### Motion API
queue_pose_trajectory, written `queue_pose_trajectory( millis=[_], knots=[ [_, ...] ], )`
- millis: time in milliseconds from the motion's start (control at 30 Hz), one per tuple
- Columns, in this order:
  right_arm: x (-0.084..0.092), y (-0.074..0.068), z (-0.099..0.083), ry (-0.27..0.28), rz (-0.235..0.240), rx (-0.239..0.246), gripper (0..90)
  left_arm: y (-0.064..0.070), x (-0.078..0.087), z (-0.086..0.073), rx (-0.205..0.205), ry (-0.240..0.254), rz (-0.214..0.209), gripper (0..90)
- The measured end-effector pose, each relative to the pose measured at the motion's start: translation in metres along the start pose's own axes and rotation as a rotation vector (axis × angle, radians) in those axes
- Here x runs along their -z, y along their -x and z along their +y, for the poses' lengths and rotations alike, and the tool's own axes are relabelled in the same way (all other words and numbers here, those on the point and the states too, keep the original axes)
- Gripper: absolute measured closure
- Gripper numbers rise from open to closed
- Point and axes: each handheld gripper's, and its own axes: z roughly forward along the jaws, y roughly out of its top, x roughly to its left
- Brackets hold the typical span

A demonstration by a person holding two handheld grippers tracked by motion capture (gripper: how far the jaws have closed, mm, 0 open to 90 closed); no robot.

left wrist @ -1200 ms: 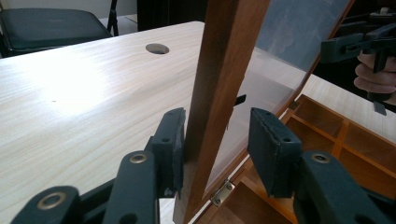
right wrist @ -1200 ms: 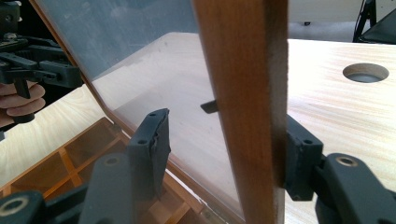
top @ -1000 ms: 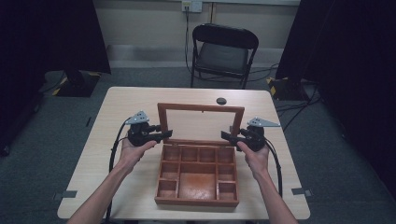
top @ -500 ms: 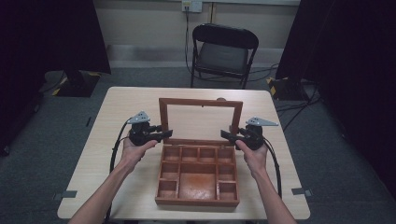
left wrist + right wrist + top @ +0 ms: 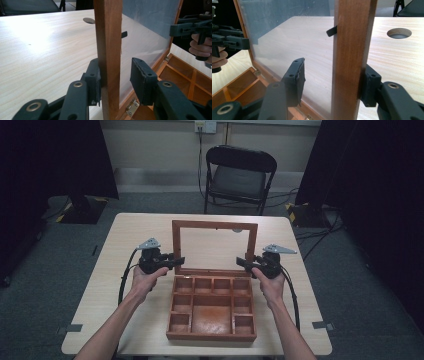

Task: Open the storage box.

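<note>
Box lies open, glass-paned lid upright.

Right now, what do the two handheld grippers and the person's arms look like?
Both the left gripper and the right gripper are black, with two flat jaws on pivoted links joined by brass-coloured rivets. Each carries a grey three-cornered plate on top and trails a black cable toward the table's near edge. The forearms are bare, with no sleeves showing.
</note>
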Motion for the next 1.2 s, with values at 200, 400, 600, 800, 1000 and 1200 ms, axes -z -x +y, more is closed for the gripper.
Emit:
queue_pose_trajectory(
  millis=[200, 400, 600, 800, 1000, 1200],
  knots=[
    [-0.005, 0.003, -0.002, -0.003, -0.001, -0.024, 46.4, -0.003, -0.002, -0.002, 0.005, -0.018, 0.006, 61.6],
    [-0.010, 0.007, -0.004, -0.004, -0.008, -0.038, 45.2, -0.006, -0.007, -0.004, 0.028, -0.023, 0.015, 59.4],
    [-0.015, 0.013, -0.007, -0.016, -0.022, -0.057, 43.2, -0.011, -0.010, -0.008, 0.039, -0.054, 0.027, 56.0],
    [-0.023, 0.017, -0.011, -0.034, -0.025, -0.081, 39.1, -0.015, -0.019, -0.013, 0.084, -0.075, 0.019, 49.8],
    [-0.029, 0.020, -0.016, -0.055, -0.037, -0.096, 33.8, -0.020, -0.025, -0.017, 0.119, -0.105, 0.008, 44.0],
    [-0.034, 0.022, -0.018, -0.068, -0.066, -0.111, 26.1, -0.023, -0.032, -0.022, 0.139, -0.139, 0.001, 35.6]
  ],
)
